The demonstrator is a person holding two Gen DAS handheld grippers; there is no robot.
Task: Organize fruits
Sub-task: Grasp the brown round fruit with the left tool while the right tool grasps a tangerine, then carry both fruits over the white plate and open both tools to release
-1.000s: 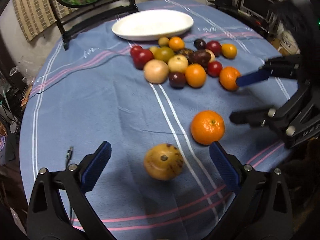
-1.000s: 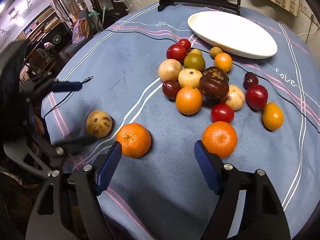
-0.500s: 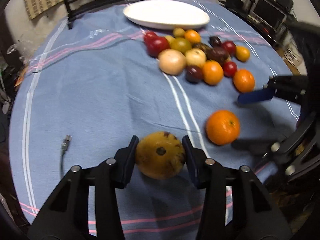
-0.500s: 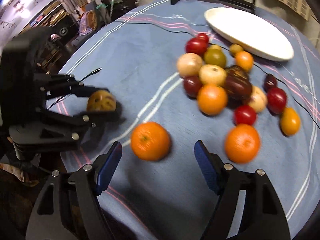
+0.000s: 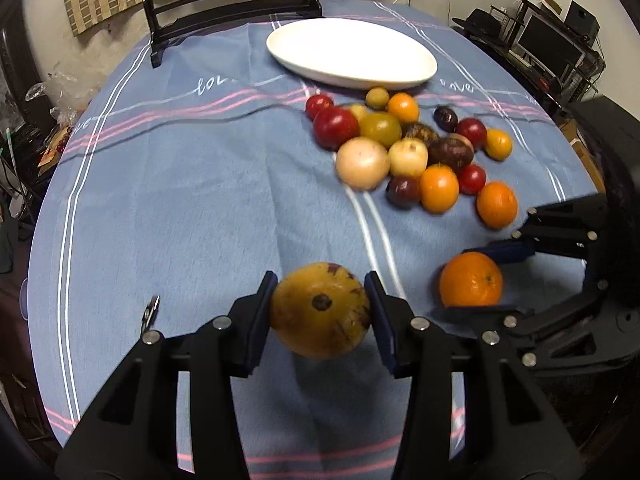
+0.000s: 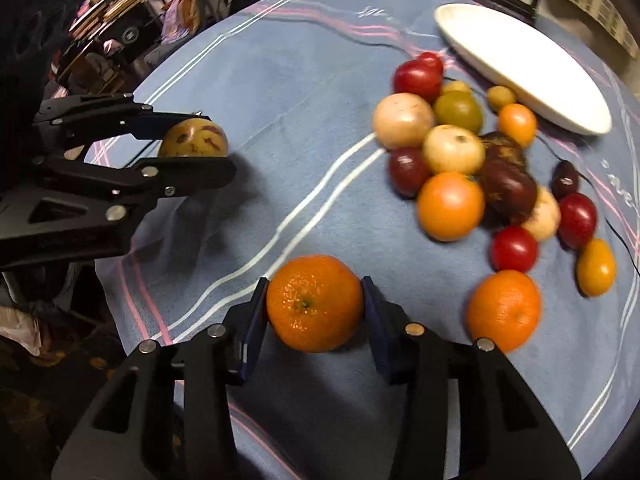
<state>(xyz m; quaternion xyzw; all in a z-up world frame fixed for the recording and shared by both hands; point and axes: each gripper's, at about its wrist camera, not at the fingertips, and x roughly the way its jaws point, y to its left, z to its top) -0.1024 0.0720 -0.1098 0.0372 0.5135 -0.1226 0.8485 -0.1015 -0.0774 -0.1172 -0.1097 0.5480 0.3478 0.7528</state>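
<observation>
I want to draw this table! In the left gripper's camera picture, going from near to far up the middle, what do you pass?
Left gripper squeezing the spotted yellow fruit → bare blue tablecloth → heap of mixed fruits → white oval plate → black chair.

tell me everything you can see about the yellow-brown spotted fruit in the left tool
The spotted fruit is round and dull yellow-brown, with dark purplish blotches and a small dark navel facing the left camera. Its skin looks smooth and firm. It sits clamped between the two blue pads of the left tool, over the blue striped tablecloth, apart from the fruit pile.
</observation>
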